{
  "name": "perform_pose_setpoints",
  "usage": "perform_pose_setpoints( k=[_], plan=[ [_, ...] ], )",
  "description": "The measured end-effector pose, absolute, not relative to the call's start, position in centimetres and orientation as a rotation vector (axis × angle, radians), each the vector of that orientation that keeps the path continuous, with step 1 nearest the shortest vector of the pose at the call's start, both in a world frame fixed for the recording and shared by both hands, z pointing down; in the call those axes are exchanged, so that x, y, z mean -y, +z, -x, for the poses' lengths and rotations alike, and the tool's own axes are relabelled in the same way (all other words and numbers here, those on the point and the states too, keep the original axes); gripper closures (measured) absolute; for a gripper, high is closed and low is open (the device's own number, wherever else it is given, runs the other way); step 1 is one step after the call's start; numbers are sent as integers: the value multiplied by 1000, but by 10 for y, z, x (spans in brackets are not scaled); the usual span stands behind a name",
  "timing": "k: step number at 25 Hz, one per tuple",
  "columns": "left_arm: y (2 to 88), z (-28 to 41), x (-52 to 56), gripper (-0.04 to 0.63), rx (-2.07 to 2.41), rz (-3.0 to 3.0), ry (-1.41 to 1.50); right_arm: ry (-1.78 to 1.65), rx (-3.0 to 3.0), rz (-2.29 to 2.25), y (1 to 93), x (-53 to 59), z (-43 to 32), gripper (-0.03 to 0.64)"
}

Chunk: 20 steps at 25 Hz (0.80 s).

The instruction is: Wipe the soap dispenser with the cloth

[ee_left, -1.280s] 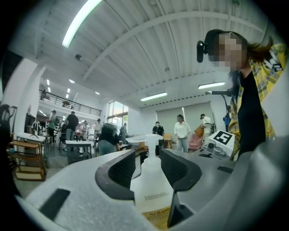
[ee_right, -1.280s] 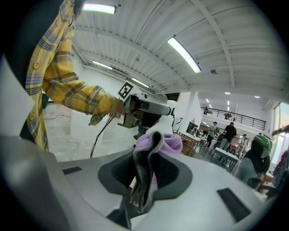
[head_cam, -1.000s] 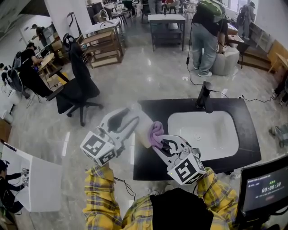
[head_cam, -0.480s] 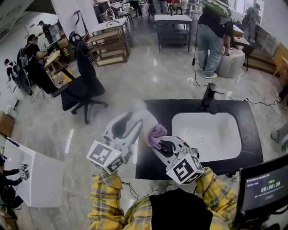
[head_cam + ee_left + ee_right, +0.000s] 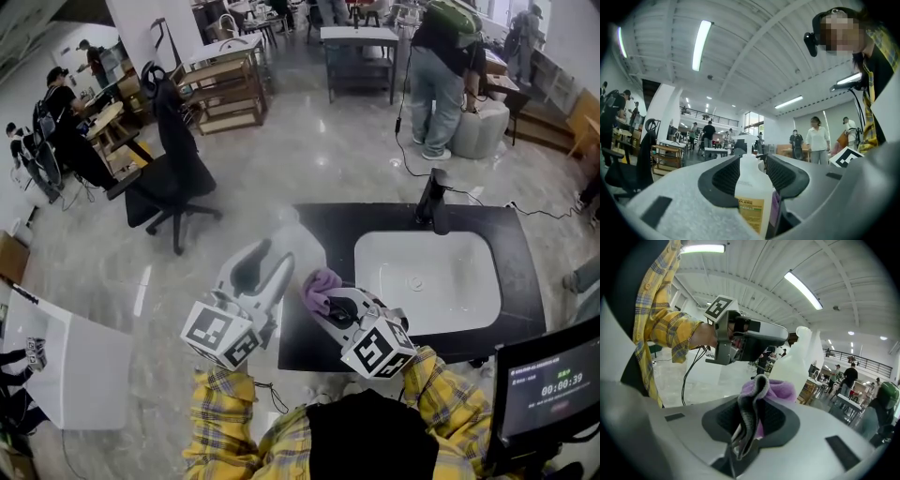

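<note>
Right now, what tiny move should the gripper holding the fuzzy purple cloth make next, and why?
Probably ease the right gripper forward until the fuzzy purple cloth presses the translucent white plastic soap dispenser bottle, then rub. The left gripper grips that bottle, and the cloth sits close beside it.

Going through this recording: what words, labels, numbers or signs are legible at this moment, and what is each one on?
"00:00:39": green digits on the monitor; the smaller lines around them are too small to read.
Yellowish label on the soap dispenser: it carries print, but it is too blurred to read.
Left marker cube and right marker cube: black-and-white square patterns only, no words.
</note>
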<state>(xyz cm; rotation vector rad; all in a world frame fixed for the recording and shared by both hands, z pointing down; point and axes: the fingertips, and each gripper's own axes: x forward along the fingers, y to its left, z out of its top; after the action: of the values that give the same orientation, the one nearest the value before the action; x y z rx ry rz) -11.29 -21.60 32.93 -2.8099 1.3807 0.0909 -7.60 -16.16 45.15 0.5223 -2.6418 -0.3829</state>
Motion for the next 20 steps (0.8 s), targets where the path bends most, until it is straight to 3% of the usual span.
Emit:
perform_pose_setpoints(
  k=[20],
  plan=[
    [355, 111, 214, 437, -1473, 2840, 33, -195, 2564, -385, 524, 163, 80, 535]
  ],
)
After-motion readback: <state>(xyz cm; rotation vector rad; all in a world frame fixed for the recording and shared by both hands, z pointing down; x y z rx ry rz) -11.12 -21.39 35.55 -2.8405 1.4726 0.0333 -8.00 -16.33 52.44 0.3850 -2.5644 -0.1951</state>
